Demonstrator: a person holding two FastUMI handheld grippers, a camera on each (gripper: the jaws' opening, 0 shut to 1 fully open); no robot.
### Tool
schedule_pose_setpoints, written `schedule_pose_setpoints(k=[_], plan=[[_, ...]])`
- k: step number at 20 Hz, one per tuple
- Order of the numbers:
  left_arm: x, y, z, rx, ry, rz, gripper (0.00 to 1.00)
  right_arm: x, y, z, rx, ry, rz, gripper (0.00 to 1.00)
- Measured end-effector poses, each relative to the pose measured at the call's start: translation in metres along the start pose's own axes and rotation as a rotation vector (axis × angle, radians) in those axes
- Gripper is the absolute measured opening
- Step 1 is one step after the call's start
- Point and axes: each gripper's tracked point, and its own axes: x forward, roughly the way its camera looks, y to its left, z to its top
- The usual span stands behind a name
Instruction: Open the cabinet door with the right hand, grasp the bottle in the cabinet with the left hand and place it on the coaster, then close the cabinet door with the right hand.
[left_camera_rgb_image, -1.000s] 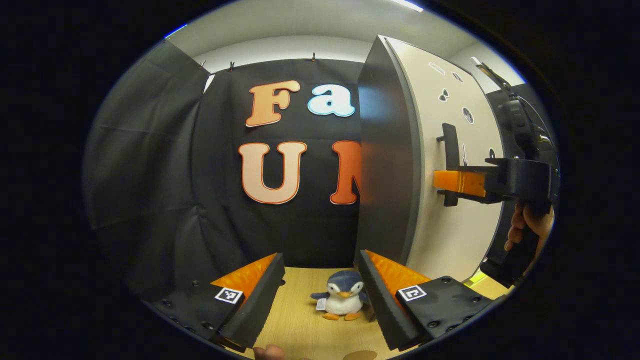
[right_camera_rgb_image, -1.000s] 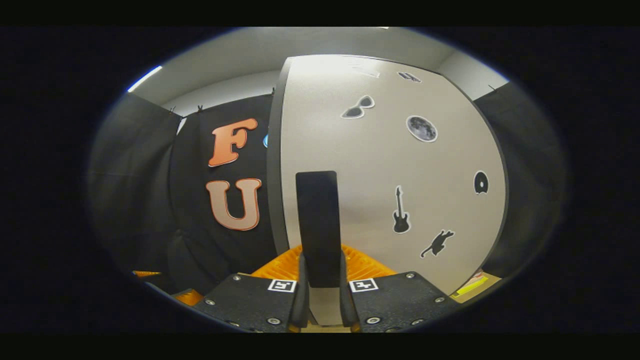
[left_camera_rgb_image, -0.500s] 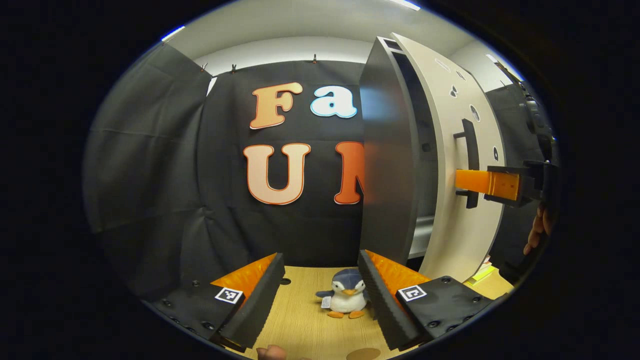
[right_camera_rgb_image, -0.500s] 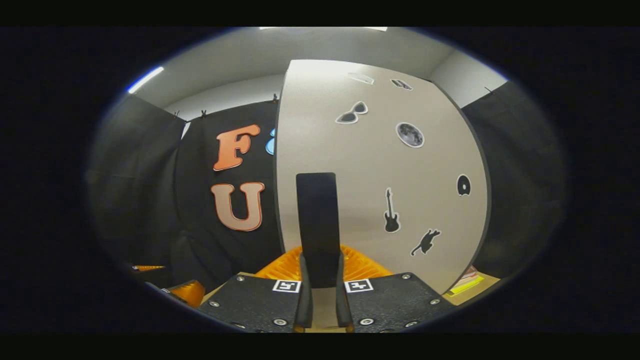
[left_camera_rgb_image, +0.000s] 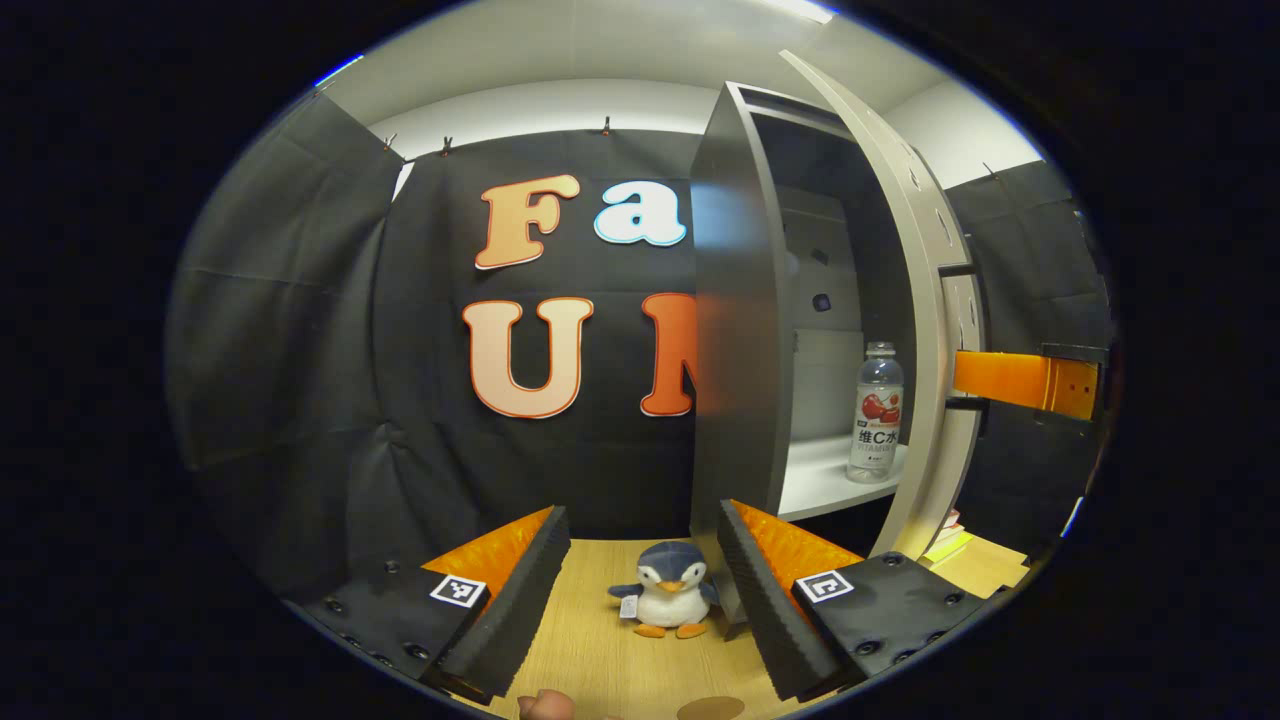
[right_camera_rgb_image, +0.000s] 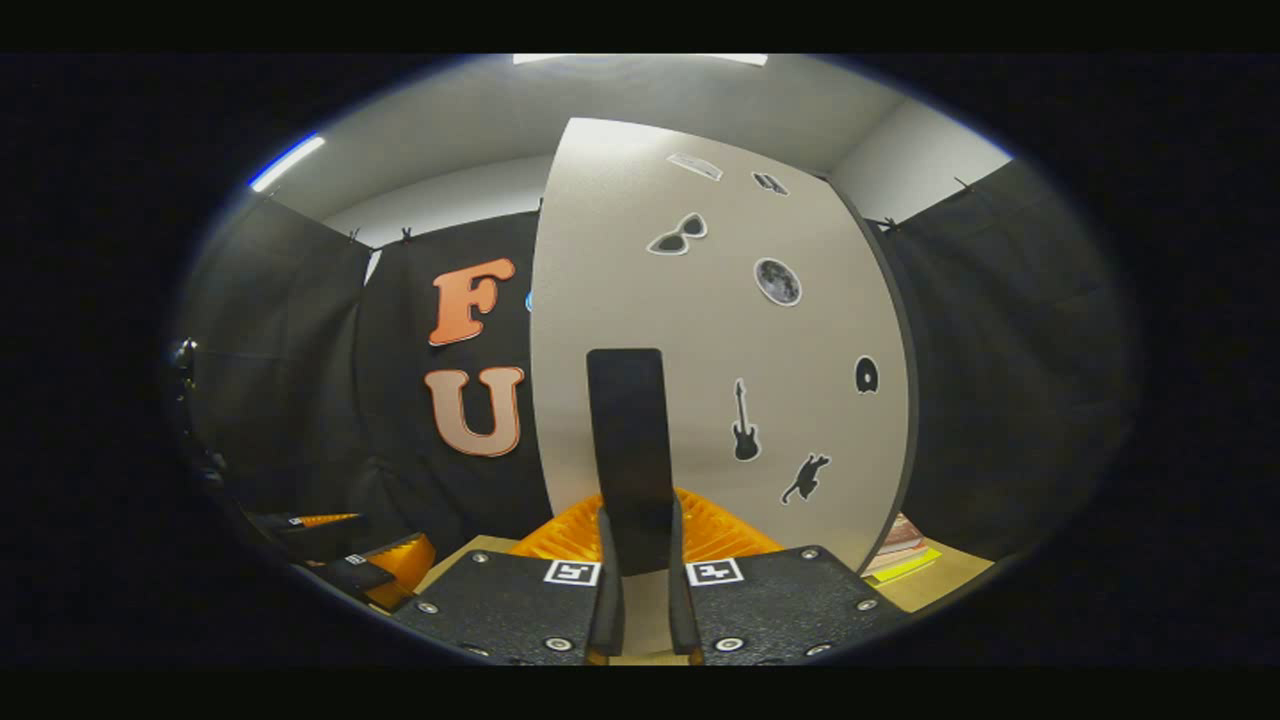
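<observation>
The bottle (left_camera_rgb_image: 877, 412) stands upright on a pale shelf (left_camera_rgb_image: 835, 470) inside the cabinet (left_camera_rgb_image: 740, 330), toward the right of the opening and just beside the inner face of the cabinet door (right_camera_rgb_image: 720, 340). The door is swung partly open. The right claw (right_camera_rgb_image: 637, 545) is pressed together on the dark handle (right_camera_rgb_image: 628, 450), both fingers against its sides. The left claw (left_camera_rgb_image: 640, 590) hangs spread and empty over the wooden surface (left_camera_rgb_image: 600, 650), well apart from the bottle, with a toy penguin (left_camera_rgb_image: 664, 603) on the surface between its fingers.

The gap looks narrow for a reach: if the left claw goes in now, I judge it could clip the door edge or knock the bottle over, since the bottle sits so close to the door. A slipping grip on the handle could also let the door swing.

At the near edge of the left gripper view a brown disc (left_camera_rgb_image: 708, 709), likely the coaster, is cut off. The cabinet's upper interior is dark.
</observation>
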Motion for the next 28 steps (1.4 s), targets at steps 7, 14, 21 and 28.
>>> schedule_pose_setpoints(k=[7,14,21,28], plan=[[0.003,-0.036,0.005,-0.002,-0.021,-0.09,0.96,-0.045,-0.034,0.007,-0.02,0.006,-0.043,0.17],[0.003,-0.083,0.002,-0.016,-0.009,-0.188,0.97,-0.082,-0.073,0.012,-0.021,0.033,-0.095,0.16],[-0.006,-0.148,0.003,-0.025,-0.013,-0.303,0.97,-0.106,-0.133,0.02,0.038,0.042,-0.194,0.14],[-0.018,-0.172,0.009,-0.023,-0.037,-0.288,0.97,-0.109,-0.21,0.021,0.063,0.042,-0.169,0.14]])
